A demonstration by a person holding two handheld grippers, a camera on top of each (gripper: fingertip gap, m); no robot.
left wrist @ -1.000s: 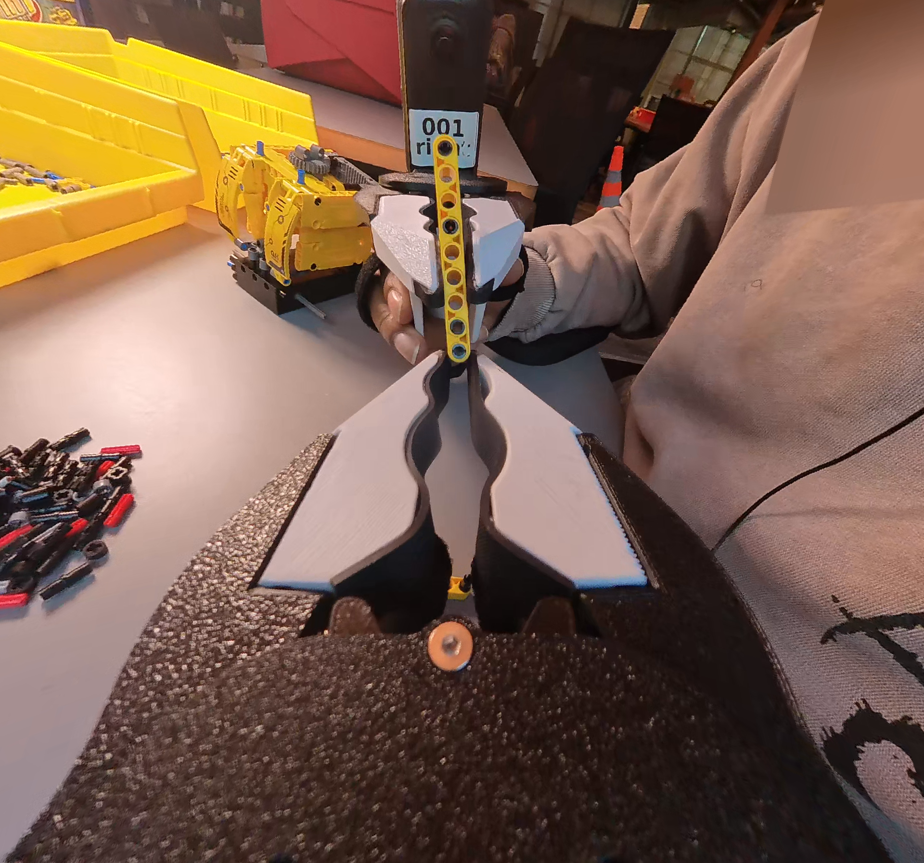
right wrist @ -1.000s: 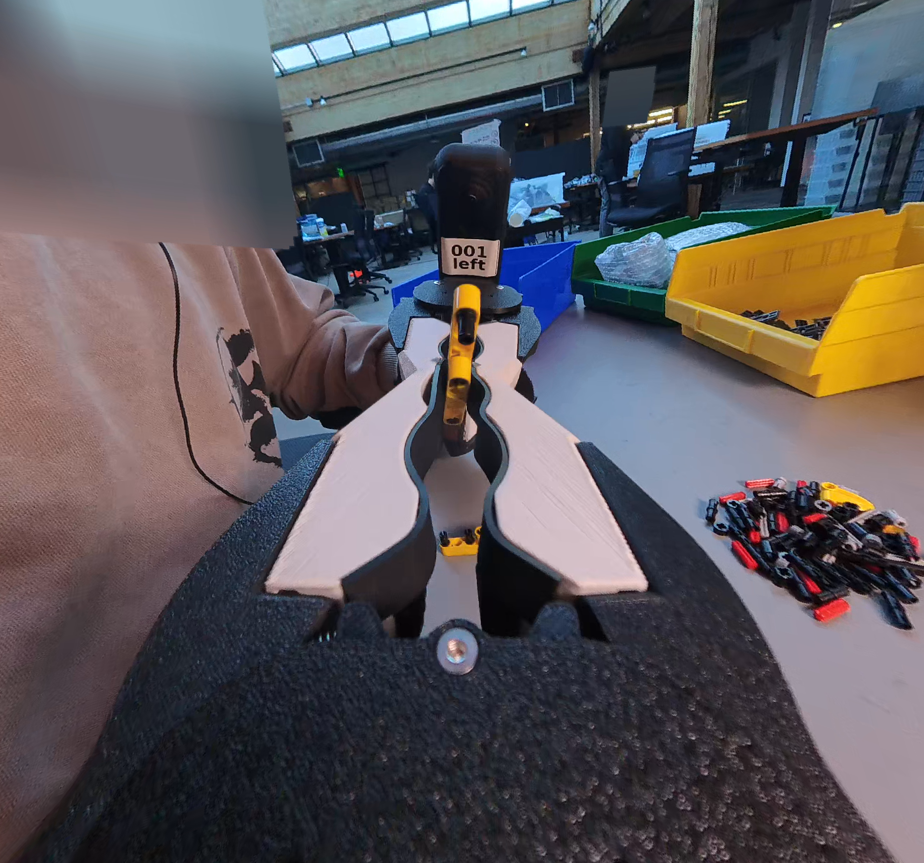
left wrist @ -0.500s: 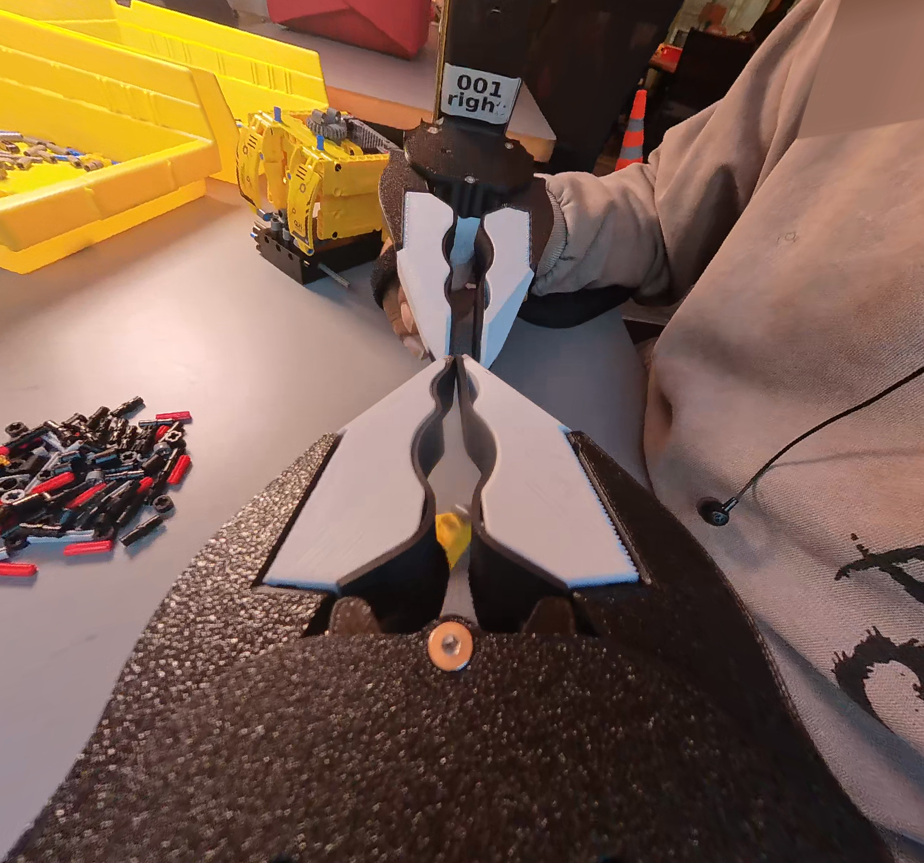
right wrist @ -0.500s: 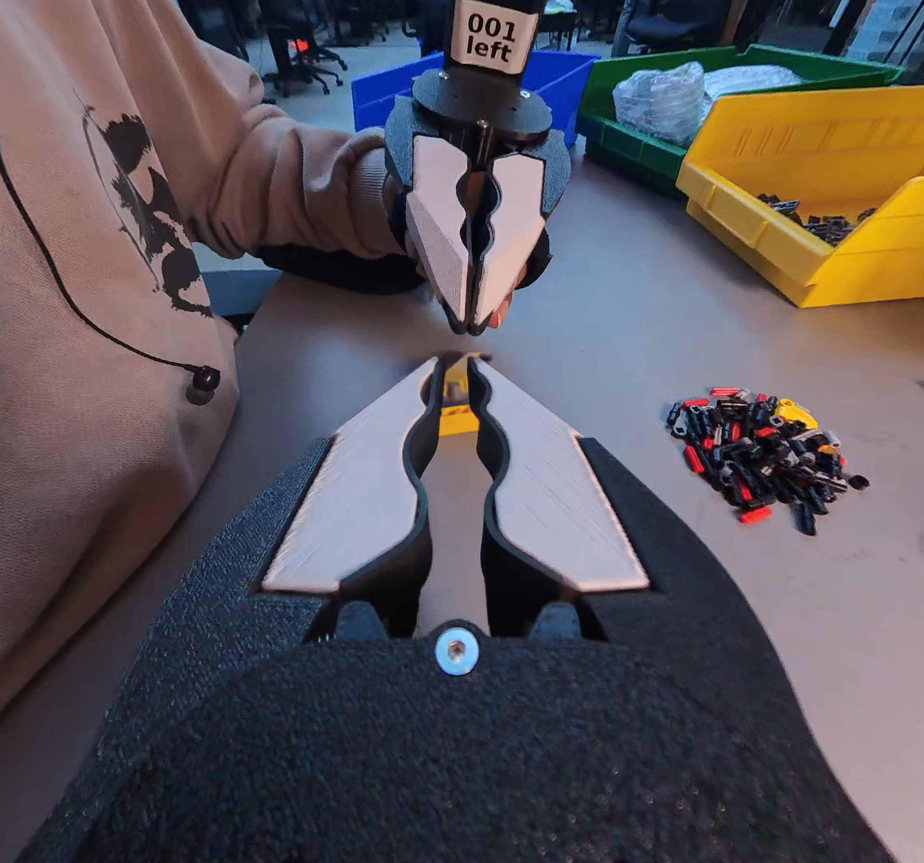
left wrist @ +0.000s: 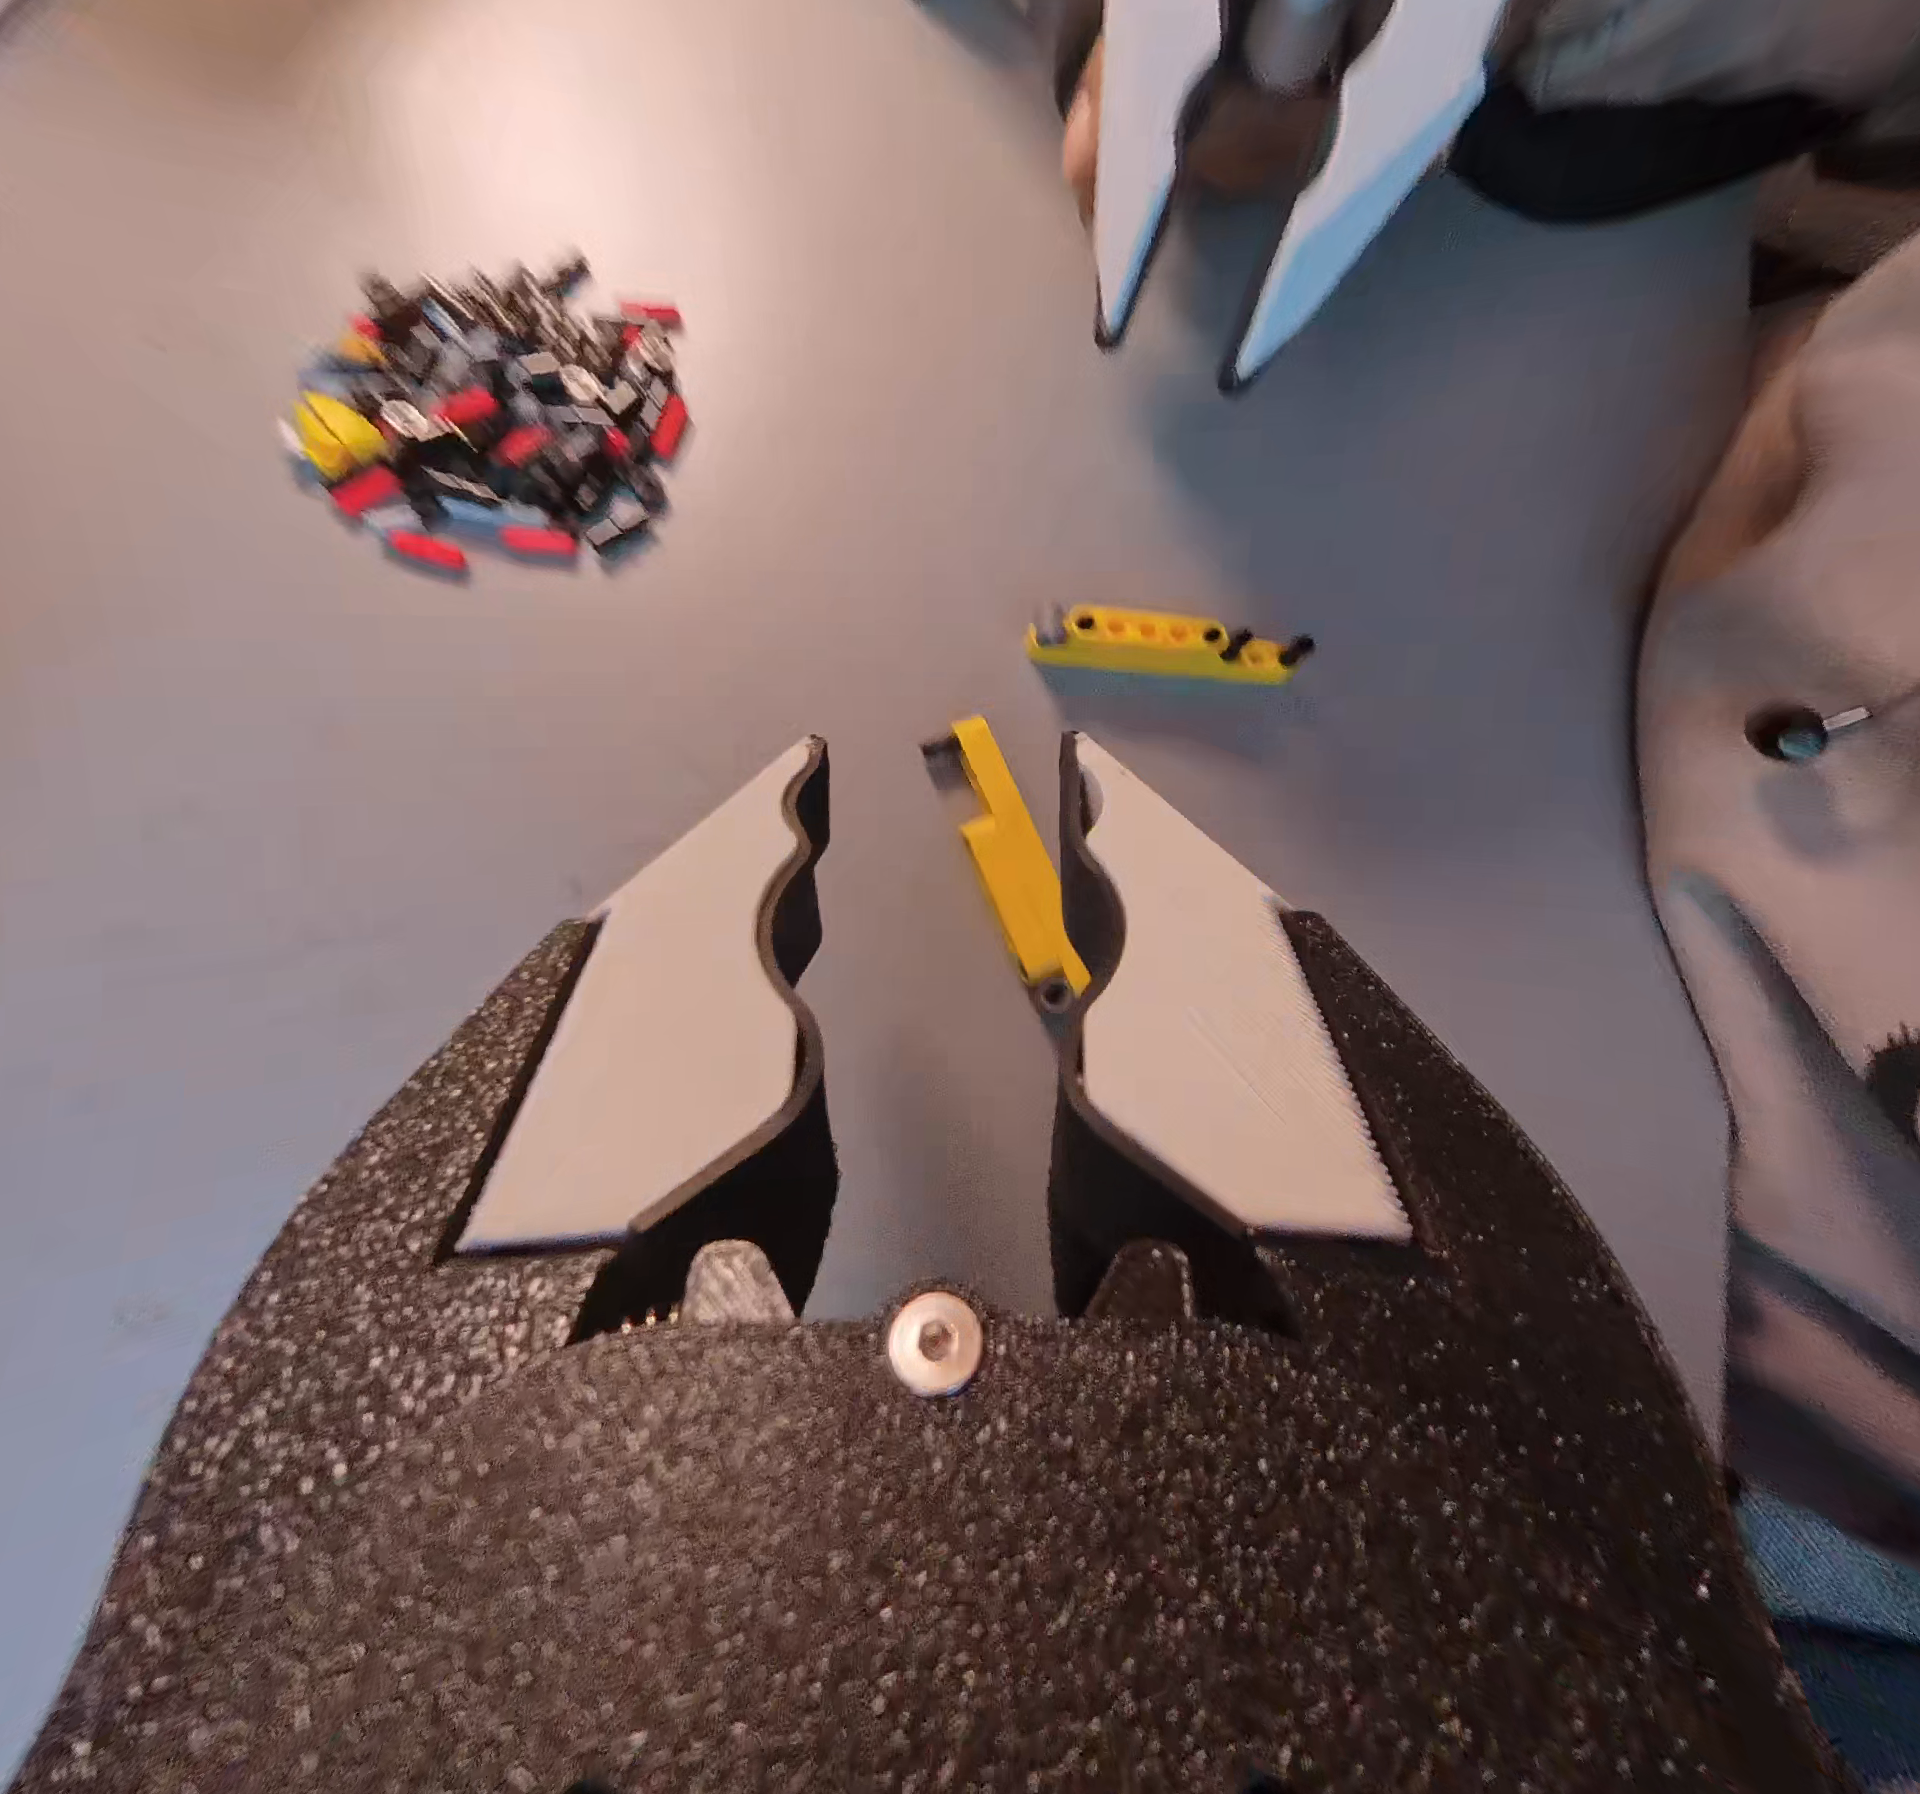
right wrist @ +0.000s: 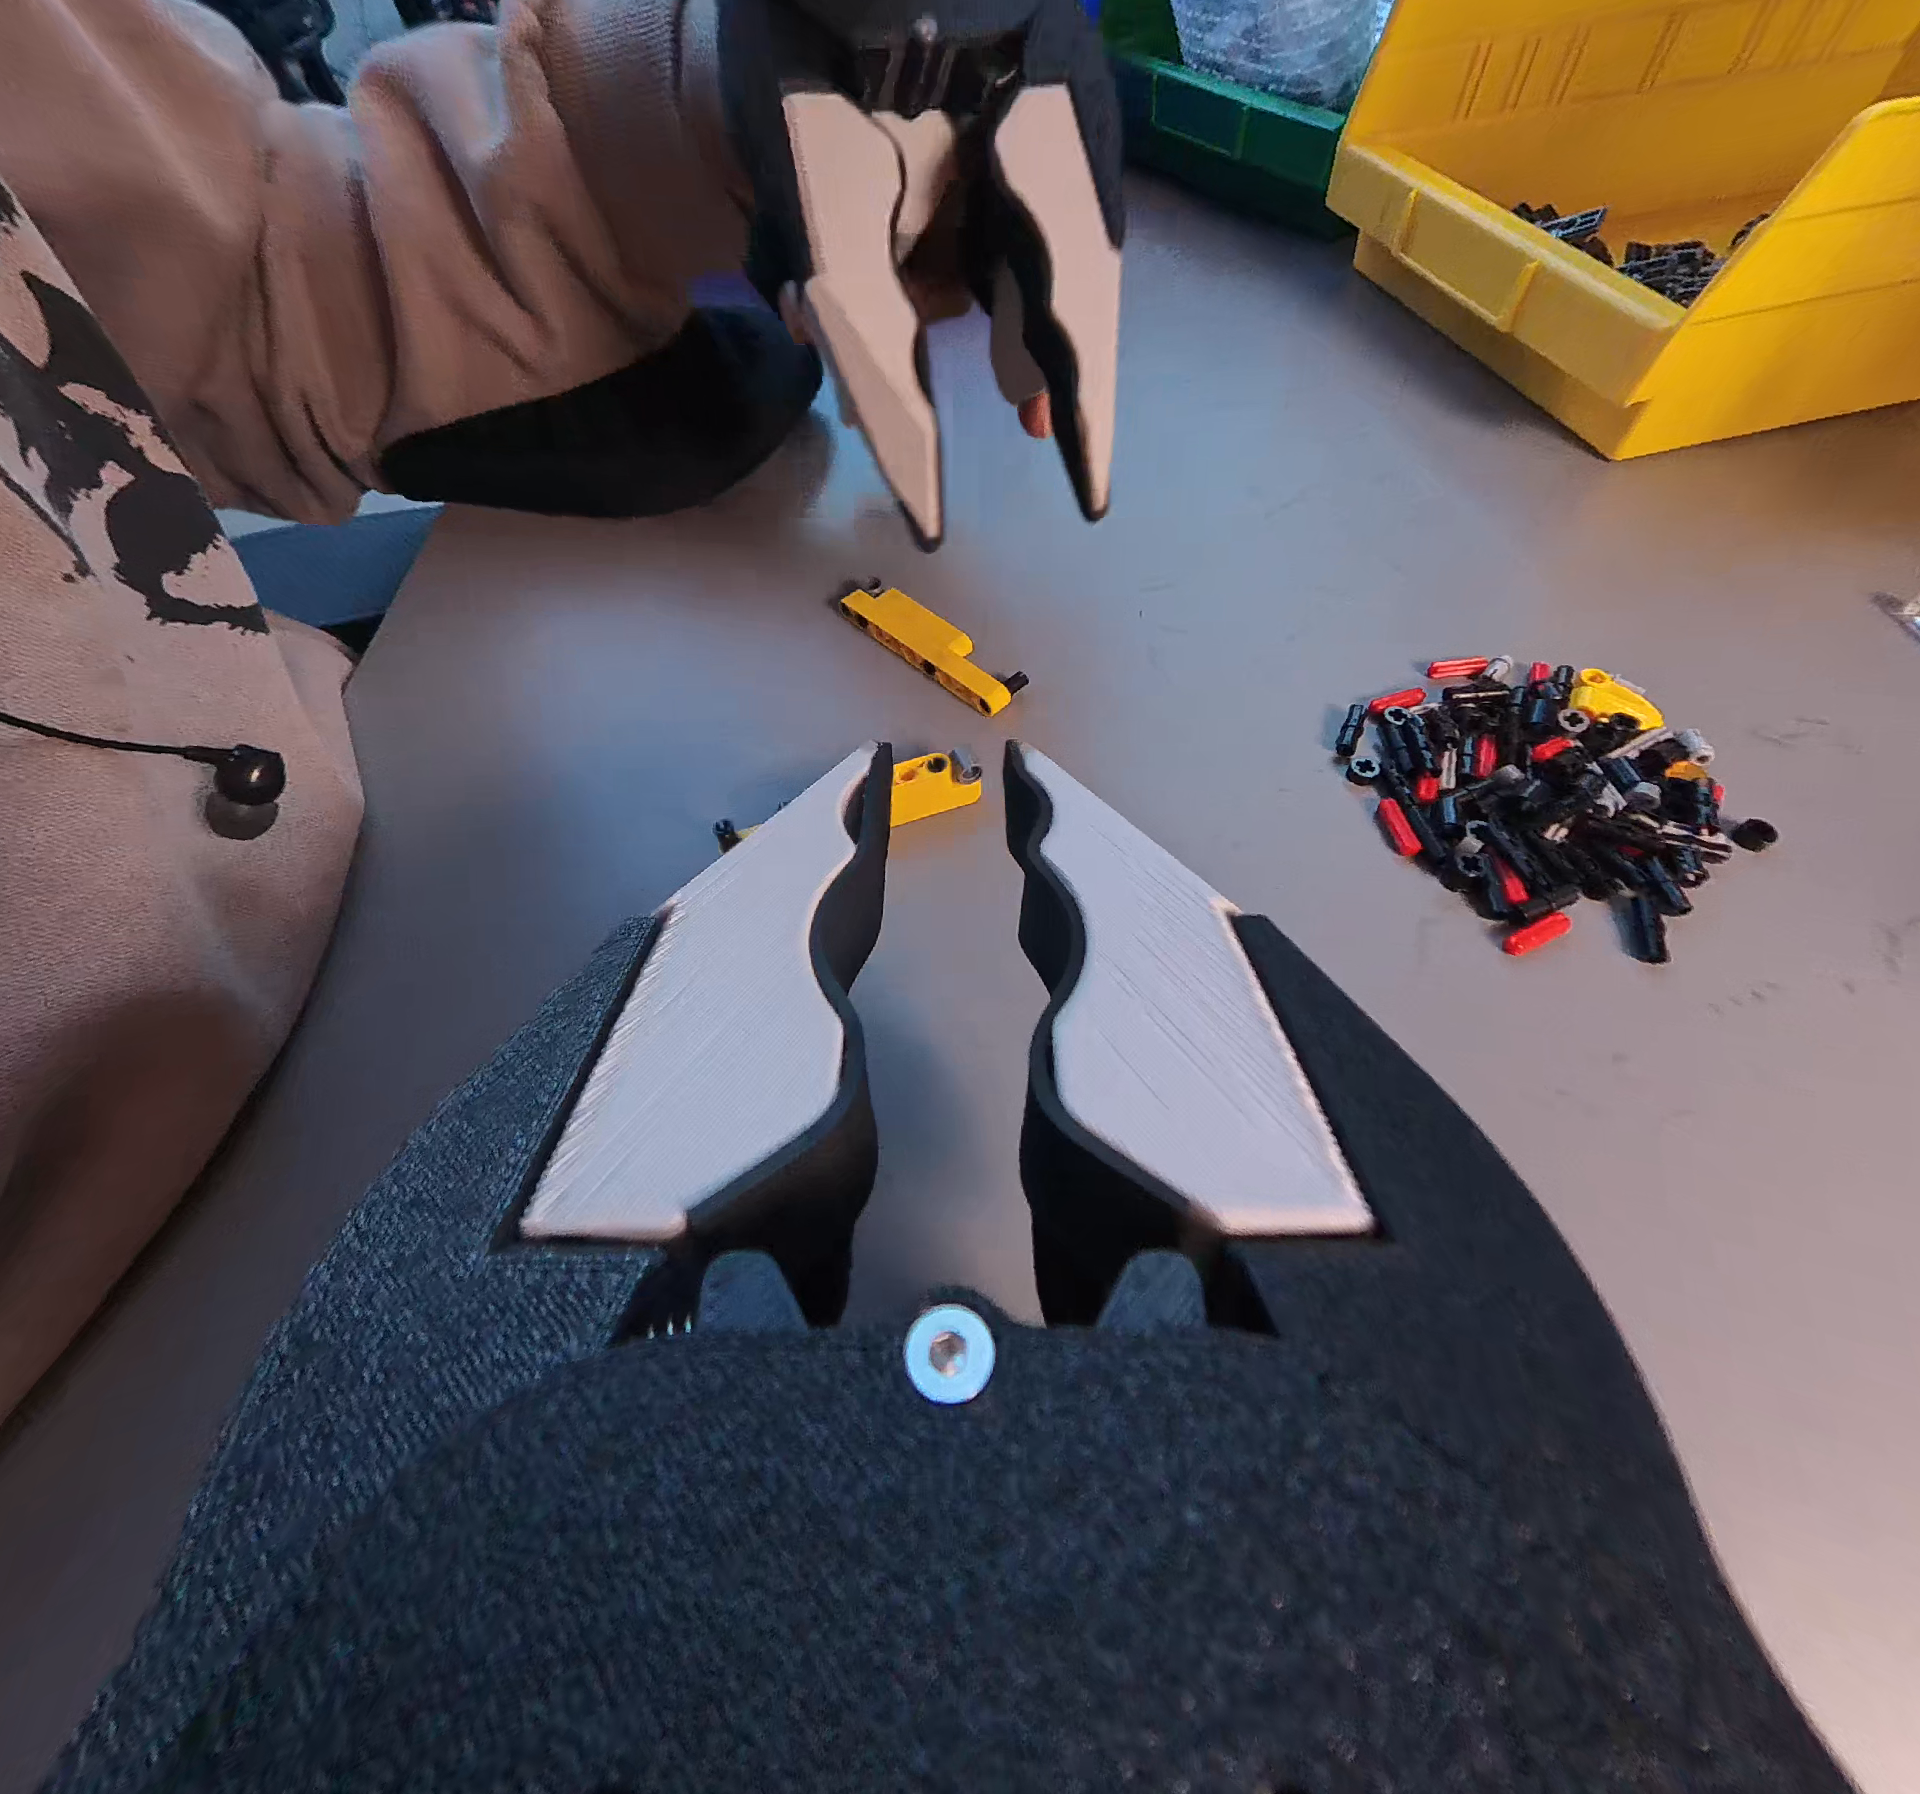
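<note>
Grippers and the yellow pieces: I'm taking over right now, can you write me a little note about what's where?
Left gripper: open, holding nothing. The stepped yellow beam shows between its fingers, apparently lying on the table.
Right gripper: open, holding nothing. The yellow beam with black pins lies on the table at its fingertips.
The pile of small black and red parts sits apart, near the yellow bin.
Done: both beams are down on the table, apart from each other.
Not done: neither beam is gripped, and they are not joined.

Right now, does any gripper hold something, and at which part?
Nothing is held. The left gripper and right gripper are open, and both yellow beams lie on the grey table.
</note>
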